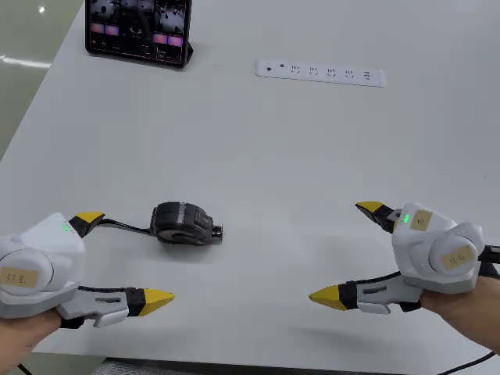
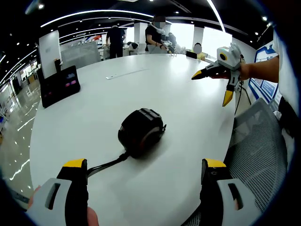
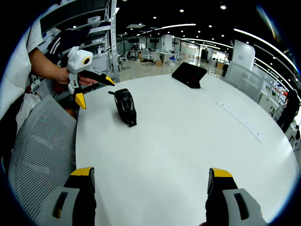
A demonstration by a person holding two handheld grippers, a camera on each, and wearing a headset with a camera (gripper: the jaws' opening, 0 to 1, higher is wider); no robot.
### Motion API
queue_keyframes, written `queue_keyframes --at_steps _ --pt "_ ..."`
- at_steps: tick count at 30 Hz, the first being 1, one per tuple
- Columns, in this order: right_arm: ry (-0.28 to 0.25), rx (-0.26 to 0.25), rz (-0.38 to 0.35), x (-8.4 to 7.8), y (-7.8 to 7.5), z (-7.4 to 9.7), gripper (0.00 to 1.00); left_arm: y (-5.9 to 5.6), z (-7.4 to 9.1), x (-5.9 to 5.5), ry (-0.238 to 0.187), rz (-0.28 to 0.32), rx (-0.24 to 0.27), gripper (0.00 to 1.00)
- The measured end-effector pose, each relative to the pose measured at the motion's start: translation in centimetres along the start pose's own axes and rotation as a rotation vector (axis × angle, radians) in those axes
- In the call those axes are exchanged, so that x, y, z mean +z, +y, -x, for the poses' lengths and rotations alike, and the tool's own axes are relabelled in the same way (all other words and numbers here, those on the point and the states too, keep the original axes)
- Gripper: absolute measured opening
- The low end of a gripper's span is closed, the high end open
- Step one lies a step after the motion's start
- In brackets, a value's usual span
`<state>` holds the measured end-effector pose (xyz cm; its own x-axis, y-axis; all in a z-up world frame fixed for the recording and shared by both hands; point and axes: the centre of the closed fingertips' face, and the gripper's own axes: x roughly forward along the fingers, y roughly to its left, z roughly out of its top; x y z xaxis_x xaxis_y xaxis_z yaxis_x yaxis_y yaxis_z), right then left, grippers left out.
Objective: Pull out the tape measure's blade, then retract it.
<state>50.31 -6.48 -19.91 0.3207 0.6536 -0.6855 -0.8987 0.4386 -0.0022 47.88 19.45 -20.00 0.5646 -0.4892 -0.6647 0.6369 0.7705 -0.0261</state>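
A black tape measure [image 1: 184,224] lies on the white table [image 1: 258,141], its strap trailing left and its blade end pointing right. It also shows as the tape measure [image 2: 140,131] and the tape measure [image 3: 125,106]. My left gripper [image 1: 125,258] stands open just left of the tape measure, its yellow tips either side of the strap end, nothing held. The left gripper [image 2: 145,165] frames the case from behind. My right gripper [image 1: 351,251] is open well to the right, far from the tape measure. The right gripper [image 3: 150,175] holds nothing.
A dark tablet [image 1: 139,30] stands propped at the back left. A white power strip [image 1: 320,72] lies at the back right. A grey mesh chair [image 3: 40,141] sits by the table's near edge. People stand in the far background.
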Motion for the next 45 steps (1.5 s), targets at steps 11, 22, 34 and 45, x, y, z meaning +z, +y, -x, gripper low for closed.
queue_keyframes --at_steps 11,22,34,45 --pt "-0.010 -0.010 -0.015 -0.5 0.4 1.3 0.99 -0.1 1.1 -1.0 0.011 -0.033 -0.004 0.99" --pt "-0.004 -0.005 -0.043 -1.4 0.6 1.9 0.99 -0.3 1.5 -1.1 0.007 -0.044 -0.032 0.99" --pt "-0.008 -0.010 -0.057 -1.7 0.8 2.1 0.99 0.0 2.0 -1.1 0.002 -0.048 -0.038 0.99" --pt "-0.003 -0.003 -0.062 -2.2 0.8 2.4 0.99 0.0 1.9 -1.4 0.011 -0.029 -0.038 0.99"
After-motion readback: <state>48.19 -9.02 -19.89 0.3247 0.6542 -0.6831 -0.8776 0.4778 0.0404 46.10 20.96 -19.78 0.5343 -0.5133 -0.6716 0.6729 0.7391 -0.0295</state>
